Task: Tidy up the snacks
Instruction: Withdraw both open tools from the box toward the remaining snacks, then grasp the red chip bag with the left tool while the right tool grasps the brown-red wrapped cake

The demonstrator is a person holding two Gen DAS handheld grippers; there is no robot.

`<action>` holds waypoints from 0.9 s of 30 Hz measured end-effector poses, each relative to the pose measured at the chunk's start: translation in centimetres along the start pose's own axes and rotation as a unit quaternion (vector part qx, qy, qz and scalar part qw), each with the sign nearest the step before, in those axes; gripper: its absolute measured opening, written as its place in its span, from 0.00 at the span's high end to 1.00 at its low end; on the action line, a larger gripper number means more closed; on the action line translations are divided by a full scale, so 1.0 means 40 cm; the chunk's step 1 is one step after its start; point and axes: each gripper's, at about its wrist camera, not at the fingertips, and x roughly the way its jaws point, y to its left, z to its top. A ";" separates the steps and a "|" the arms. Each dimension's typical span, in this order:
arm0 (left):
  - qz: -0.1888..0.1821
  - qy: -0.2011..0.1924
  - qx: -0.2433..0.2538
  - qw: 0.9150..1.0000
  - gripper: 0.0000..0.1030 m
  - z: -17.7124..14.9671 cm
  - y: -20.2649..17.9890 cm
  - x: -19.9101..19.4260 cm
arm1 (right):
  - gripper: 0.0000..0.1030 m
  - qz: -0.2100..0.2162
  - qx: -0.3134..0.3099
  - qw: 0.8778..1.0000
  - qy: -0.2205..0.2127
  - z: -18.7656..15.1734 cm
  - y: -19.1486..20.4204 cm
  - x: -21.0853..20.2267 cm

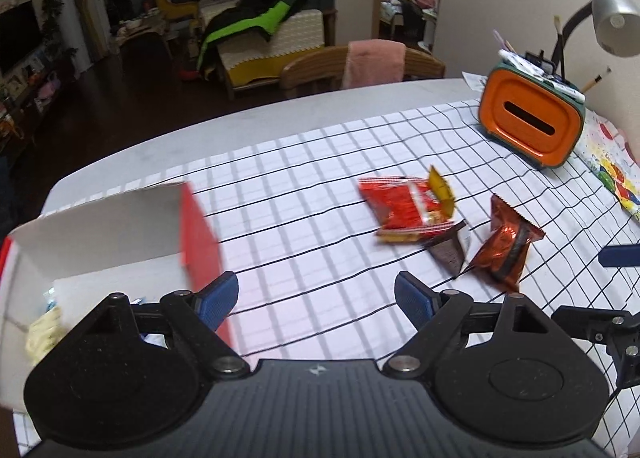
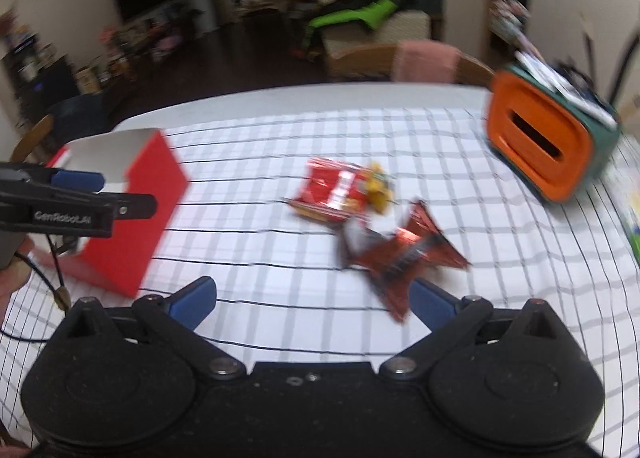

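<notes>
Red cardboard makes the outside of the open box (image 1: 120, 234), which stands at the left side of the checked tablecloth (image 1: 320, 161); its inside is white. In the left wrist view the left gripper (image 1: 316, 300) has its blue pads spread apart with nothing between them, and the box is touching or just behind its left pad. The snacks lie farther and to the right: a red packet (image 1: 404, 209), a small dark packet (image 1: 448, 252) and a shiny brown-red packet (image 1: 506, 246). In the right wrist view the right gripper (image 2: 312, 304) is also wide and holds nothing; the brown-red packet (image 2: 400, 258) lies just beside its right pad, though blur hides whether they touch. An orange holder (image 1: 528, 123) stands far right.
</notes>
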 end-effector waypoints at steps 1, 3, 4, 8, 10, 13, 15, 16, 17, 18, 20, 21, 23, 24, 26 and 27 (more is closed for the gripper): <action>0.000 0.003 0.004 1.000 0.17 0.010 -0.017 0.015 | 0.00 -0.004 0.007 1.000 0.004 0.000 -0.017 0.004; -0.001 0.008 0.008 1.000 0.17 0.028 -0.043 0.045 | 0.00 -0.017 0.019 1.000 0.009 0.000 -0.044 0.016; -0.003 0.012 0.010 1.000 0.17 0.038 -0.054 0.059 | 0.00 -0.022 0.025 0.999 0.011 0.001 -0.060 0.026; -0.002 0.028 0.015 1.000 0.17 0.075 -0.094 0.127 | 0.00 -0.039 0.062 0.997 0.019 0.013 -0.112 0.052; -0.001 0.037 0.017 0.999 0.17 0.092 -0.113 0.162 | 0.00 -0.048 0.089 0.995 0.024 0.021 -0.135 0.074; 0.000 0.056 0.013 0.998 0.17 0.120 -0.133 0.216 | 0.01 -0.053 0.141 0.988 0.031 0.029 -0.172 0.110; -0.005 0.073 0.014 0.997 0.17 0.136 -0.148 0.255 | 0.02 -0.042 0.159 0.986 0.040 0.034 -0.187 0.140; -0.008 0.080 0.016 0.997 0.17 0.144 -0.156 0.274 | 0.04 -0.040 0.167 0.984 0.045 0.037 -0.192 0.154; -0.009 0.085 0.019 0.996 0.17 0.150 -0.166 0.291 | 0.04 -0.042 0.177 0.982 0.049 0.039 -0.198 0.167; -0.006 0.089 0.022 0.996 0.17 0.157 -0.175 0.309 | 0.04 -0.045 0.187 0.980 0.051 0.040 -0.204 0.180; -0.001 0.099 0.021 0.995 0.17 0.172 -0.188 0.343 | 0.05 -0.052 0.208 0.975 0.055 0.042 -0.215 0.201; -0.005 0.108 0.018 0.994 0.17 0.180 -0.192 0.362 | 0.05 -0.054 0.217 0.973 0.057 0.043 -0.220 0.212; -0.005 0.124 0.009 0.992 0.17 0.193 -0.199 0.397 | 0.06 -0.058 0.232 0.969 0.063 0.046 -0.230 0.232; -0.007 0.132 0.006 0.991 0.17 0.200 -0.204 0.415 | 0.06 -0.059 0.237 0.968 0.064 0.047 -0.233 0.240; -0.012 0.149 -0.001 0.989 0.17 0.208 -0.212 0.447 | 0.07 -0.060 0.244 0.966 0.064 0.048 -0.237 0.253; -0.016 0.156 -0.004 0.988 0.17 0.211 -0.217 0.463 | 0.07 -0.061 0.246 0.965 0.065 0.050 -0.239 0.259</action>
